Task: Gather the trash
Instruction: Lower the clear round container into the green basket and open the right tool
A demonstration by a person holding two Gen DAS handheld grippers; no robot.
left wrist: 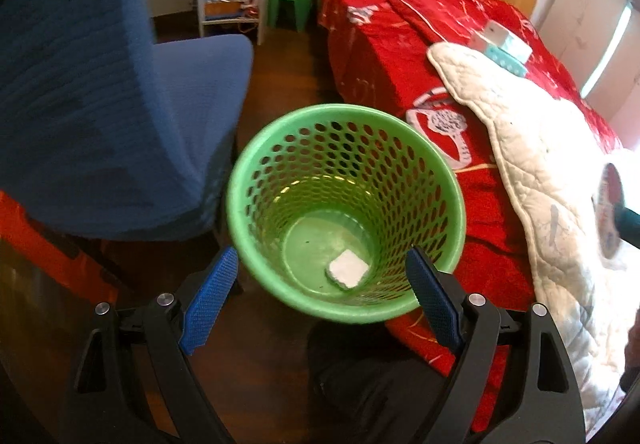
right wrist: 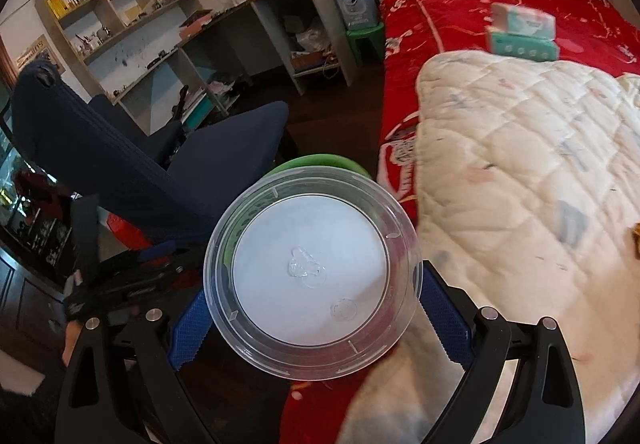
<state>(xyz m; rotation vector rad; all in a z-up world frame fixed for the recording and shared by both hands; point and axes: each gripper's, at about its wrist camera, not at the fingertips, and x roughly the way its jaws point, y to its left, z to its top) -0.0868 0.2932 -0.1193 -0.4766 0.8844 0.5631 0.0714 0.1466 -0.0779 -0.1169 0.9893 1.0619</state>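
Note:
A green perforated waste basket point(left wrist: 452, 180) stands on the dark floor between a blue chair and the bed. A white square scrap point(left wrist: 347, 268) lies on its bottom. My left gripper point(left wrist: 322, 260) hovers over the basket's near rim, open, with nothing between its blue pads. In the right wrist view, my right gripper point(right wrist: 312, 292) is shut on a clear round plastic container point(right wrist: 312, 276), gripped by its sides and held above the basket's green rim point(right wrist: 320, 160), which peeks out behind it.
A blue office chair point(left wrist: 120, 104) stands close on the basket's left. The bed with a red cover point(left wrist: 400, 44) and a white quilt point(right wrist: 520, 164) is on the right, with a teal tissue pack point(right wrist: 522, 30) on it. Desk and shelves point(right wrist: 120, 4) line the far wall.

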